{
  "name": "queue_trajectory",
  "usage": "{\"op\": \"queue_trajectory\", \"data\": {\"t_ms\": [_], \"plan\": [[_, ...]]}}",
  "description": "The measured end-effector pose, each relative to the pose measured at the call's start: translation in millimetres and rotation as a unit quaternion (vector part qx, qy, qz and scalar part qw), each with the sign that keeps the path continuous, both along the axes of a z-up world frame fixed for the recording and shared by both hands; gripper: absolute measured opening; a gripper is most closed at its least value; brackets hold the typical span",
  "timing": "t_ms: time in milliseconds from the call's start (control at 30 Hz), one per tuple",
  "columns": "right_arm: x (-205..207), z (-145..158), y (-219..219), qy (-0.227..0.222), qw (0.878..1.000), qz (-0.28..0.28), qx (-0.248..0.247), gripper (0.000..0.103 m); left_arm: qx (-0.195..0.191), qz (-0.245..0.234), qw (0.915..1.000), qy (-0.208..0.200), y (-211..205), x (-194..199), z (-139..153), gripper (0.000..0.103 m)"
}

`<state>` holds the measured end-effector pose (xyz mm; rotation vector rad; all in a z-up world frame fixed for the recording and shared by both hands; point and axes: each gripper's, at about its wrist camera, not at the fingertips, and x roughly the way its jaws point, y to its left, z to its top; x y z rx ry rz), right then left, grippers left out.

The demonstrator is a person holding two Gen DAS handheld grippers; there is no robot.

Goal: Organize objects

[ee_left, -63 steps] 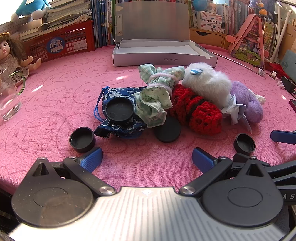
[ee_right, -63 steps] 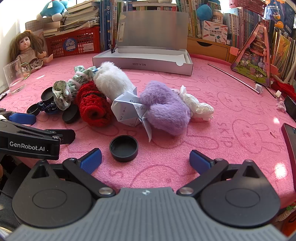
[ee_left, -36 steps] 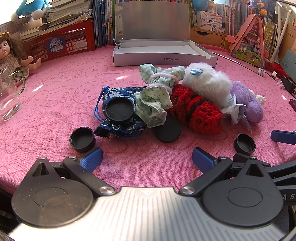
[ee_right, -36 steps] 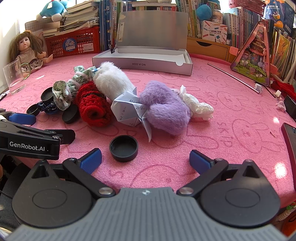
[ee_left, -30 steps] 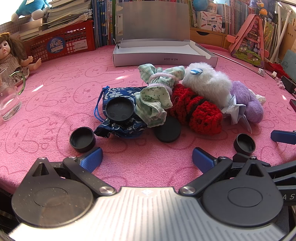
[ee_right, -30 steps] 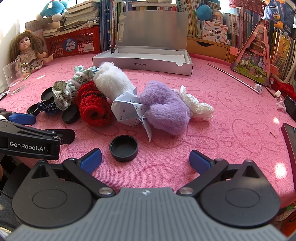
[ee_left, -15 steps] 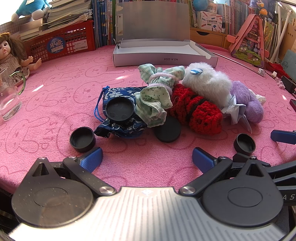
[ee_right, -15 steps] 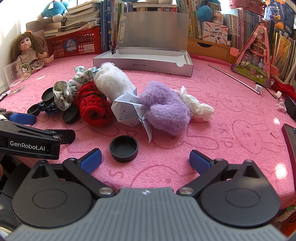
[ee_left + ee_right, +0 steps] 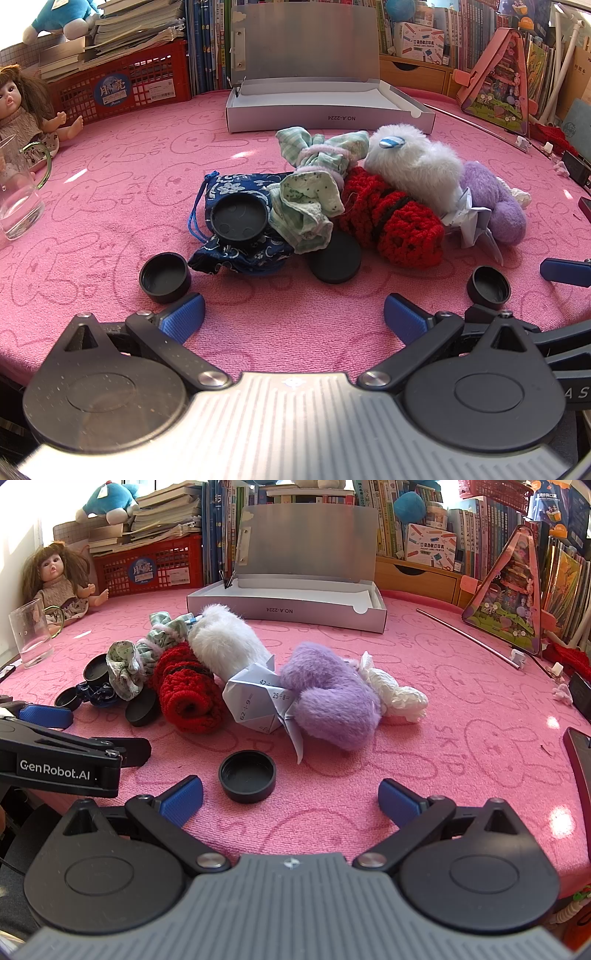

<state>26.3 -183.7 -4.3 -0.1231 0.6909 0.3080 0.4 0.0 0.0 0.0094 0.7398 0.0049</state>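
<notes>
Clutter sits heaped mid-table, in front of the open grey box [image 9: 328, 110] (surely where it all goes). From the left wrist view, counting: four black caps, one [image 9: 165, 272] left of the blue pouch [image 9: 236, 221], one [image 9: 239, 216] on the pouch, one [image 9: 335, 254] flat beside it, one [image 9: 488, 288] far right of it. Also one green cloth [image 9: 306, 206], one red knit [image 9: 391, 225], one white plush [image 9: 413, 166] and one purple plush [image 9: 495, 210]. The left tongs [image 9: 293, 317] are spread wide, empty.

From the right wrist view, the right tongs [image 9: 290, 799] gape equally, empty, a cap [image 9: 246, 775] just ahead, nearer than the box. No step seems started; next, close on one cap squarely.
</notes>
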Motion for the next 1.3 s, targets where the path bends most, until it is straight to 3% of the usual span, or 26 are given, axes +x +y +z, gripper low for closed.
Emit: {"op": "queue_trajectory", "data": {"t_ms": [433, 1133, 1300], "plan": [[-2.2, 3.5, -0.6, -0.005, 1.0, 0.003, 0.002, 0.103, 0.0, -0.001, 1.0, -0.001, 0.2, 0.0, 0.0, 0.103], [-2.9, 2.5, 0.5, -0.01, 1.0, -0.001, 0.004, 0.103, 0.001, -0.006, 0.9994, -0.035, 4.3, -4.7, -6.8, 0.103], [-3.7, 3.8, -0.5, -0.009, 1.0, -0.002, 0.009, 0.099, -0.02, -0.003, 0.9992, -0.036, 14.7, -8.9, -0.1, 0.103]]}}
